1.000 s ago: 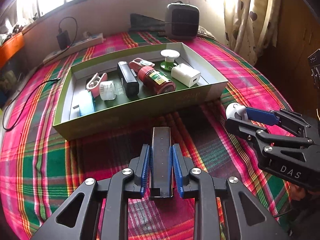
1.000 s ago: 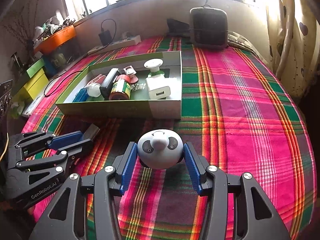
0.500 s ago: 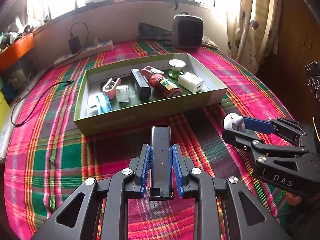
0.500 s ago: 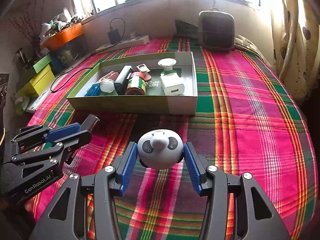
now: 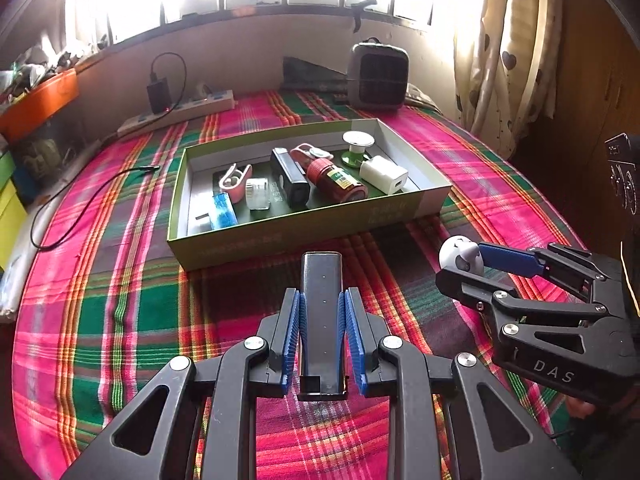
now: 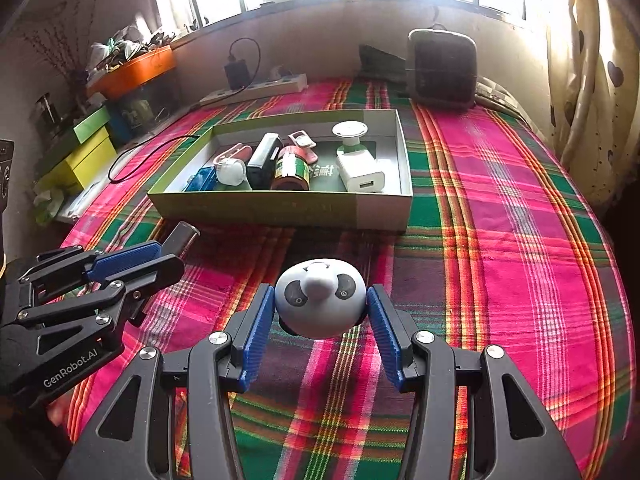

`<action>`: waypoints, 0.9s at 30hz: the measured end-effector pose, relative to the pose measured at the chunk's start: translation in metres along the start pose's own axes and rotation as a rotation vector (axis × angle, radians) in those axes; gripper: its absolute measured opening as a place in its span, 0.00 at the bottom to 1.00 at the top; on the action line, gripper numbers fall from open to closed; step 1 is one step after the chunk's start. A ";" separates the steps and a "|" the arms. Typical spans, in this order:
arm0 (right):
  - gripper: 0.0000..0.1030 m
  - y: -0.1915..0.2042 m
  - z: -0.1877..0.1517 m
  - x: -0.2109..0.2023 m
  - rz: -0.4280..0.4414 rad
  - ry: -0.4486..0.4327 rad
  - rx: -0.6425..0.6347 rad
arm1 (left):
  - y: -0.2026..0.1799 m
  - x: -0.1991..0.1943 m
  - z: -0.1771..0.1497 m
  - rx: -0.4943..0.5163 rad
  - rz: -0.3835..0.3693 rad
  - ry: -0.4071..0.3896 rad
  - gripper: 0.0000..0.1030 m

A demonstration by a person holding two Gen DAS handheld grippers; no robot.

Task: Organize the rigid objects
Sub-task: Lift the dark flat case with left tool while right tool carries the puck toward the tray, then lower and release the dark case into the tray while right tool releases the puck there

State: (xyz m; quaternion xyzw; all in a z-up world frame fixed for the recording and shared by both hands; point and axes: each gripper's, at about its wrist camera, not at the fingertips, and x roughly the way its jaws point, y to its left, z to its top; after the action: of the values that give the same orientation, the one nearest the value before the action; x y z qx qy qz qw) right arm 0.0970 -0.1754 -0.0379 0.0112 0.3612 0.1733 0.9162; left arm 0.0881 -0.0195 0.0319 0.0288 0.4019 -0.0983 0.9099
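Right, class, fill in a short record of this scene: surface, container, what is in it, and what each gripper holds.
surface: plaid cloth
container: open green box on the cloth
in the box: white charger, red bottle, black block, pink clip, blue item
left gripper: shut on a dark flat bar
right gripper: shut on a panda-face ball
both held items: outside the box, on its near side
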 end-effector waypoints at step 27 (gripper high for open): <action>0.48 0.003 0.057 -0.005 -0.022 -0.084 -0.042 | 0.032 -0.005 0.044 -0.055 0.006 -0.070 0.21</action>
State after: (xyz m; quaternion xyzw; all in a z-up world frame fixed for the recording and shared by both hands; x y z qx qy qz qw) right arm 0.1304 -0.1684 0.0076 -0.0047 0.3189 0.1699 0.9324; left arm 0.1235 0.0068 0.0641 0.0013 0.3726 -0.0852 0.9241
